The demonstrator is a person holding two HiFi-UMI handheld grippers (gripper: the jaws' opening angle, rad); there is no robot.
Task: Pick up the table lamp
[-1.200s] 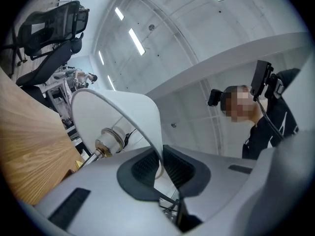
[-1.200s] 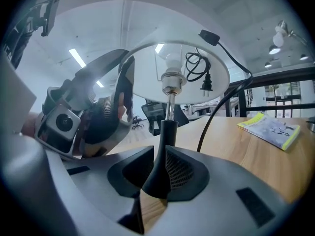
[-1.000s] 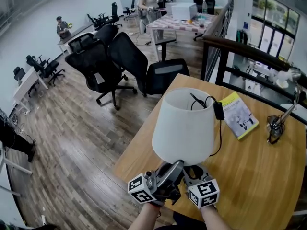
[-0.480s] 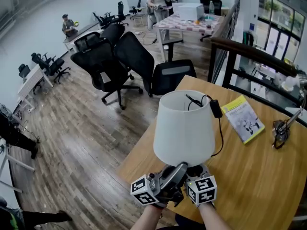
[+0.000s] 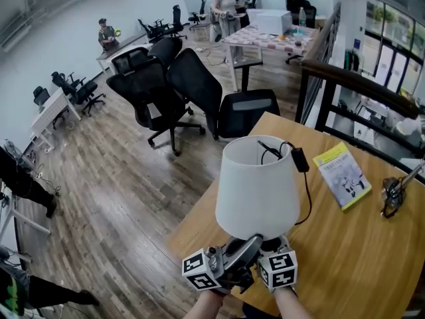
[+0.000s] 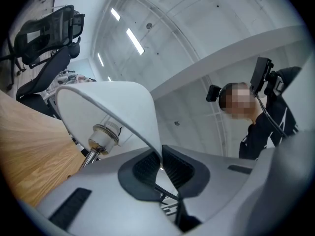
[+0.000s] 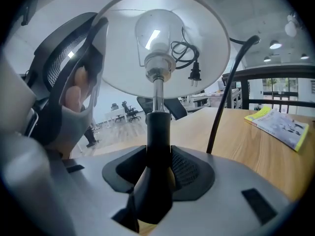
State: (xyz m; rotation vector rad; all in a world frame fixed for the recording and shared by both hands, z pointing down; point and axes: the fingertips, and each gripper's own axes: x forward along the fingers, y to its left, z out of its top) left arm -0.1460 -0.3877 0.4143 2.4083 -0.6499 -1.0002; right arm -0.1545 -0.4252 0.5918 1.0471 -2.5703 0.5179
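The table lamp stands near the front edge of the wooden table [image 5: 372,244], with a white shade [image 5: 257,185] and its cord and plug [image 5: 302,158] tucked into the top. My left gripper [image 5: 247,246] [image 6: 161,163] is shut on the lower rim of the shade [image 6: 118,102]; the thin rim runs between its pads. My right gripper [image 7: 157,168] has just been opening. Its jaws stand wide with the lamp's black stem [image 7: 158,132] between them, under the bulb [image 7: 155,33]. In the head view the shade hides the right gripper's jaws, and only its marker cube [image 5: 279,271] shows.
A yellow-edged booklet [image 5: 342,175] lies at the table's far right, with a small metal object [image 5: 395,195] beyond it. A dark railing [image 5: 358,85] runs behind the table. Black office chairs [image 5: 199,92] stand on the wood floor to the left, and people are at desks far back.
The head view has drifted slightly. The lamp stays on the table, the left gripper keeps its hold on the shade's rim, and the right gripper has barely shifted at the lamp's foot.
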